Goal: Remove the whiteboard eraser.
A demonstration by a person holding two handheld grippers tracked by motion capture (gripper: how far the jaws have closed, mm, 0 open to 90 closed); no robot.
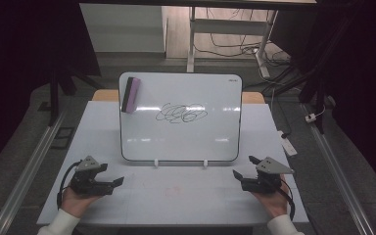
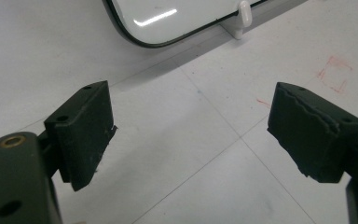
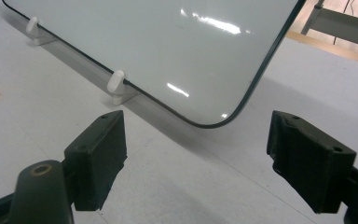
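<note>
While parked near whiteboard | left gripper jaws wide, nothing held | right gripper same | eraser stuck top-left, scribble mid-board

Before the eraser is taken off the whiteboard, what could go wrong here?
1. The whiteboard leans on two small white clips; pushing on it may tip or slide it.
2. The purple eraser sits at the board's top left corner, far from both open grippers, so the left gripper must reach far.
</note>
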